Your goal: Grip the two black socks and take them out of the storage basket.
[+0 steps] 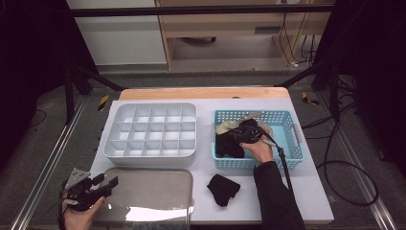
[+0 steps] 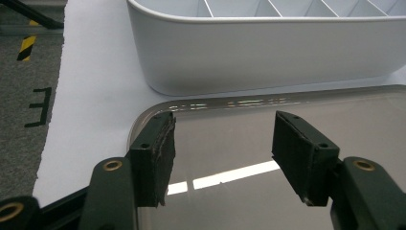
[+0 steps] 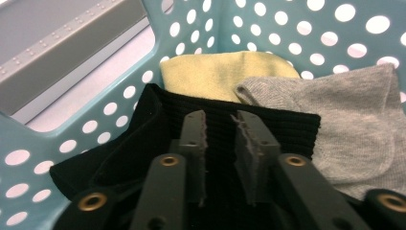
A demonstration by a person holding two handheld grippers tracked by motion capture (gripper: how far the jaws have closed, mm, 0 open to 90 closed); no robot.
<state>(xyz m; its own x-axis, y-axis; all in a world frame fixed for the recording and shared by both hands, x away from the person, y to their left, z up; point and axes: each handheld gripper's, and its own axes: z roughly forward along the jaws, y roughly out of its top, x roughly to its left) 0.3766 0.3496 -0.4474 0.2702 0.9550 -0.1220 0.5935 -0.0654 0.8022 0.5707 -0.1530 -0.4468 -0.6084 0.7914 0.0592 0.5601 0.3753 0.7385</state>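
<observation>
1. Two grippers at work: the right gripper [image 3: 220, 139] is down in the blue basket [image 1: 292, 139], jaws nearly together over the black sock [image 3: 282, 127]. Can't tell if the pads actually bite fabric or just sit above it.
2. Left gripper [image 2: 220, 153] hangs over the clear tray lid [image 2: 287, 143] at the near left, jaws spread wide with nothing between them.
3. What could go wrong, I reckon: the pinch might catch only a thin fold, so the sock slips out on the lift. Or it snags the grey sock [image 3: 354, 120] lying right against it and drags both up.
4. The basket is light, so a pull on tangled cloth could tip or slide it.
5. Count: one white organizer [image 1: 151, 132] with twenty compartments, one basket, one lid. Socks in the basket: one black, one grey, one yellow [image 3: 220, 74]. One more black sock on the table [image 1: 222, 188], near the front edge.
</observation>
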